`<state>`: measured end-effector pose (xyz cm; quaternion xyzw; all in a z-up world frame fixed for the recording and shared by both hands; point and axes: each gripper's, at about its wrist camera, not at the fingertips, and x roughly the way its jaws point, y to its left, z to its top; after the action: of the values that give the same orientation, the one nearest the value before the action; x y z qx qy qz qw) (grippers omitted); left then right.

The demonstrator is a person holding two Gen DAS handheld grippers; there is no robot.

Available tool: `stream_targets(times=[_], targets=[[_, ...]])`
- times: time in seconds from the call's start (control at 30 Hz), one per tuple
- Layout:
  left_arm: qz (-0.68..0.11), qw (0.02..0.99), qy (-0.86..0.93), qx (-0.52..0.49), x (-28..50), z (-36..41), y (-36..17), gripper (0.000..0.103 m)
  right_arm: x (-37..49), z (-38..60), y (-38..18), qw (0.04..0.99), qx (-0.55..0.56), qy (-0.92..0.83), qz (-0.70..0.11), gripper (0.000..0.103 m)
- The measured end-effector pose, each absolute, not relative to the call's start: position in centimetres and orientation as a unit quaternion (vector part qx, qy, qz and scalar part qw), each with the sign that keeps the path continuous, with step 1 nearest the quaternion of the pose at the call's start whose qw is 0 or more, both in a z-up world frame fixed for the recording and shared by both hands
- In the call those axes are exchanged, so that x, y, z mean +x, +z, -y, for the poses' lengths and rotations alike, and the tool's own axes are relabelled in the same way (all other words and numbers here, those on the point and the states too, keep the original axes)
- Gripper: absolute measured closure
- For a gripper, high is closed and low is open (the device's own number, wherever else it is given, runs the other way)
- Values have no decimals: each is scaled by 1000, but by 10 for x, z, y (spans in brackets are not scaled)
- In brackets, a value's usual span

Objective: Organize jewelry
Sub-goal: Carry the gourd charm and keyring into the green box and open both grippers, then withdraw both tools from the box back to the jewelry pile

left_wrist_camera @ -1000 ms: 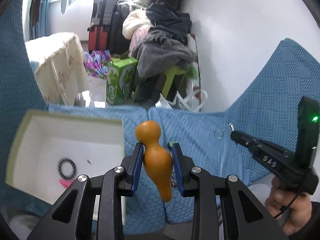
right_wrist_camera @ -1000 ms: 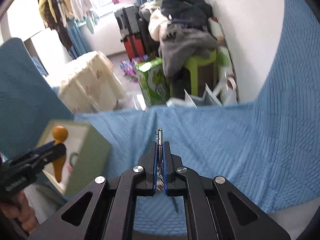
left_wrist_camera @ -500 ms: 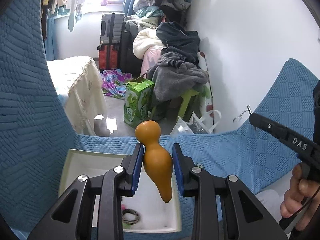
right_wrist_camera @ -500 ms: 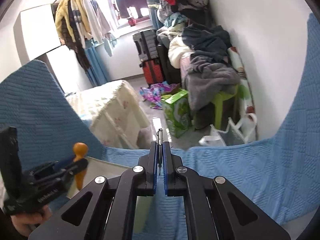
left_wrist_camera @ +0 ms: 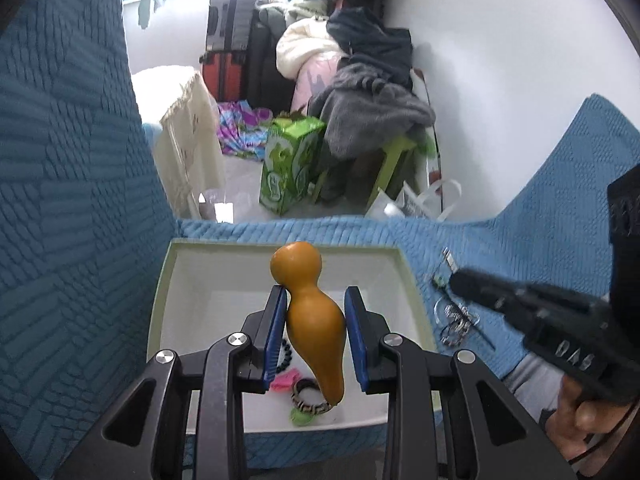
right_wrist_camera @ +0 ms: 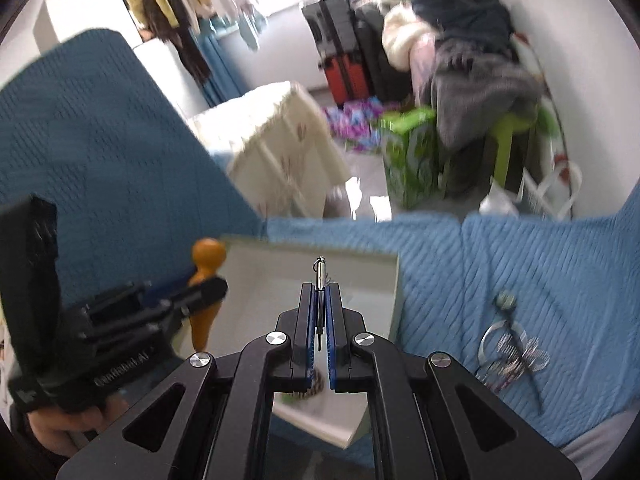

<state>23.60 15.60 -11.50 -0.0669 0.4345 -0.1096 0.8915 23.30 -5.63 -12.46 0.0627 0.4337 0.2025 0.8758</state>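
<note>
My left gripper [left_wrist_camera: 315,296] is shut on an orange gourd-shaped pendant [left_wrist_camera: 308,304], hanging over an open white box [left_wrist_camera: 280,245] with a pale green rim. In the box lie a black bead bracelet [left_wrist_camera: 285,356], a pink piece [left_wrist_camera: 285,380] and a striped band [left_wrist_camera: 310,400]. My right gripper [right_wrist_camera: 319,292] is shut on a thin metal piece [right_wrist_camera: 319,270] and sits above the same box [right_wrist_camera: 397,280]. In the right wrist view the left gripper [right_wrist_camera: 216,290] and gourd [right_wrist_camera: 206,276] show at the left. A tangle of silver jewelry [right_wrist_camera: 512,348] lies on the blue blanket right of the box.
The box and jewelry rest on a blue quilted blanket [left_wrist_camera: 540,232] that rises at both sides. Beyond its far edge are a green carton [left_wrist_camera: 288,164], a green stool under piled clothes [left_wrist_camera: 372,120], suitcases [left_wrist_camera: 228,40] and a cloth-covered table [left_wrist_camera: 184,128]. A hand [left_wrist_camera: 580,416] holds the right gripper.
Both grippers swung across to the white box, which went from the left side to directly beneath them. The gourd and the metal piece stayed clamped.
</note>
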Motion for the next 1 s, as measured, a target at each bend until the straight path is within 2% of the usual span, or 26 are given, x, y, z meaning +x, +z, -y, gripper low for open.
stream_targets(times=[0.17,0.37,0.6,0.67,0.83,0.87,0.9,0.93,0.97,1.0], targets=[[-455,880,-111,-74,234,-164,-141,74,228,50,-158,859,55,193,-470,101],[-481,865,-118,-79,234,-165,-170,73,224,44,-172,853,41,190,-484,101],[-492,859,-115,-84,233,-164,-178,73,222,43,-178,853,33,189,-485,100],[-492,861,-109,-75,233,-162,-176,73,221,43,-176,854,32,192,-483,96],[-480,870,-97,-60,227,-158,-161,72,220,46,-165,851,34,214,-478,93],[-477,872,-96,-60,226,-158,-156,66,218,47,-161,853,32,217,-474,88],[-473,874,-93,-59,225,-158,-152,51,217,49,-156,855,31,221,-469,83],[-467,878,-88,-58,225,-159,-146,42,216,52,-150,857,32,224,-463,80],[-457,884,-80,-59,223,-160,-139,26,214,56,-143,861,33,225,-455,80],[-445,890,-73,-62,221,-162,-130,19,214,58,-138,863,33,227,-451,79]])
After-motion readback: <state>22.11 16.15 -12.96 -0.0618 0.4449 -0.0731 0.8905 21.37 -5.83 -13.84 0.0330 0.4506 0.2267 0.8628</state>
